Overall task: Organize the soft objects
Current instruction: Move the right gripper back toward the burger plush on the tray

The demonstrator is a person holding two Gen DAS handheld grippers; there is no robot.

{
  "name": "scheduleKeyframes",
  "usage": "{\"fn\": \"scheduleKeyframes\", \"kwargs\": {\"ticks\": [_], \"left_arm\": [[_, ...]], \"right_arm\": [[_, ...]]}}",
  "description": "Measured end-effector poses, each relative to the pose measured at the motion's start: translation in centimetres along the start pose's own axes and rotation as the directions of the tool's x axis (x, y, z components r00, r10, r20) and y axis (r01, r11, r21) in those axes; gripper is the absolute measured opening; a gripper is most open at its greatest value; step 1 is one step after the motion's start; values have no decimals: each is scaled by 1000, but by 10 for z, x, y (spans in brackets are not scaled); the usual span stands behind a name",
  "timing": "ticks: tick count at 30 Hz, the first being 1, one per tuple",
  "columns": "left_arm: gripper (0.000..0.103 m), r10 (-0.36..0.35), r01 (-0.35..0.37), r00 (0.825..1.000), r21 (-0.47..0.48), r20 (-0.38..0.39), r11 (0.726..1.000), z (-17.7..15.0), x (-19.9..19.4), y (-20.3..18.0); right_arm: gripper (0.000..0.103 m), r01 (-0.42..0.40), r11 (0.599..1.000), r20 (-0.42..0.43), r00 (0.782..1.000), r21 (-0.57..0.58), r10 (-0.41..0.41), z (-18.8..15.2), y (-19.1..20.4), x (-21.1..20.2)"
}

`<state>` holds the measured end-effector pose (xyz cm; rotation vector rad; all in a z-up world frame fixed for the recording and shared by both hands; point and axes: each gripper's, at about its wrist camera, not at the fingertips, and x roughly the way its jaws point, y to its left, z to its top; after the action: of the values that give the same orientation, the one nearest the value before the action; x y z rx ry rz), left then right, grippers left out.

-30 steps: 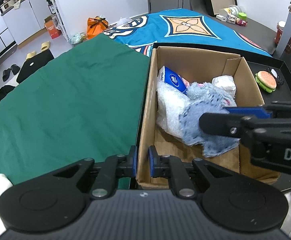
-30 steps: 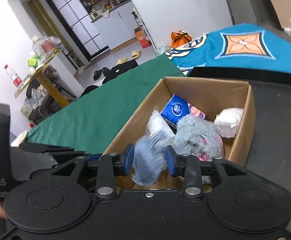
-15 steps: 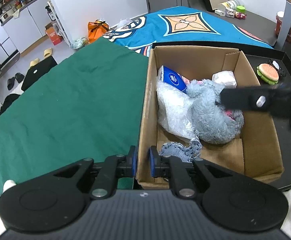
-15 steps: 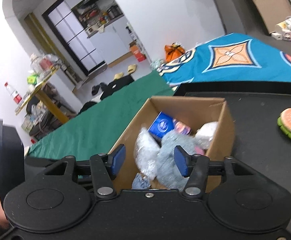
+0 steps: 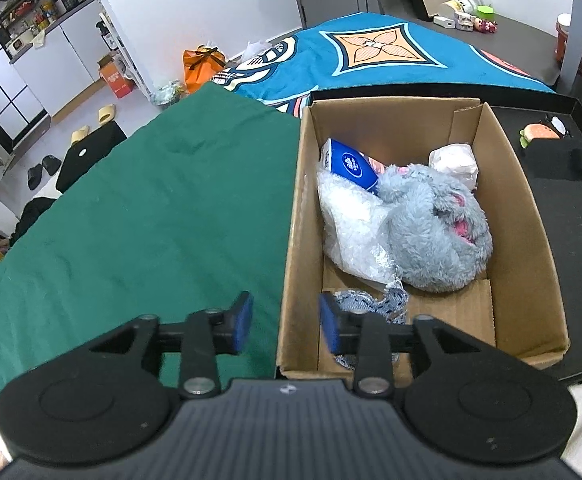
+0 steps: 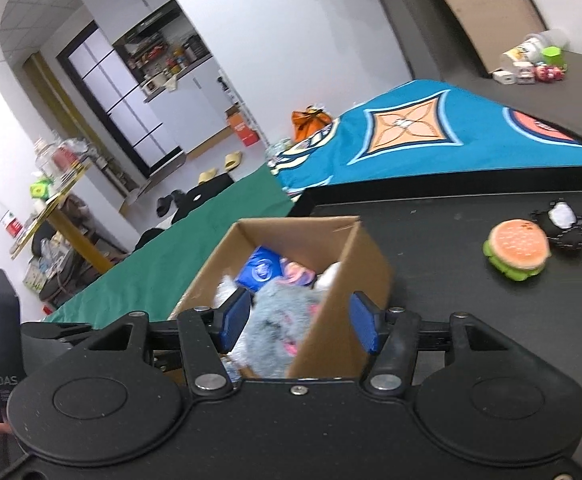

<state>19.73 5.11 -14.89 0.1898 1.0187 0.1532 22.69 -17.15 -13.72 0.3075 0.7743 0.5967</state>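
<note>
An open cardboard box [image 5: 531,216] holds a grey plush toy [image 5: 431,228], a clear plastic bag [image 5: 351,216], a blue tissue pack [image 5: 349,164], a white wad [image 5: 455,160] and a blue-grey cloth [image 5: 371,300]. My left gripper [image 5: 285,326] is open, straddling the box's near left wall. My right gripper [image 6: 297,322] is open and empty above the box's [image 6: 331,320] near right side, with the plush [image 6: 275,320] below it. A burger toy [image 6: 517,250] and a black-and-white item [image 6: 563,222] lie on the black tray [image 6: 431,232].
A green cloth [image 5: 151,216] covers the table left of the box. A blue patterned cloth [image 5: 371,52] lies behind. The tray's raised rim [image 5: 531,100] runs behind the box. Small toys [image 6: 531,64] sit on a far surface.
My right gripper let the blue-grey cloth drop into the box, opened, and pulled back to the right. My left gripper opened from shut on the box's left wall.
</note>
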Motion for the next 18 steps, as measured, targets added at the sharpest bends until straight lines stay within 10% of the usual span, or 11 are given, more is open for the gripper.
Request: {"fn": "scheduleKeyframes", "kwargs": {"ticks": [18], "left_arm": [[68,64,-64,998,-9,-3,998,26,-4,-6]], "right_arm": [[69,76,996,-40,996,-53,-79,21,-46,-26]]}}
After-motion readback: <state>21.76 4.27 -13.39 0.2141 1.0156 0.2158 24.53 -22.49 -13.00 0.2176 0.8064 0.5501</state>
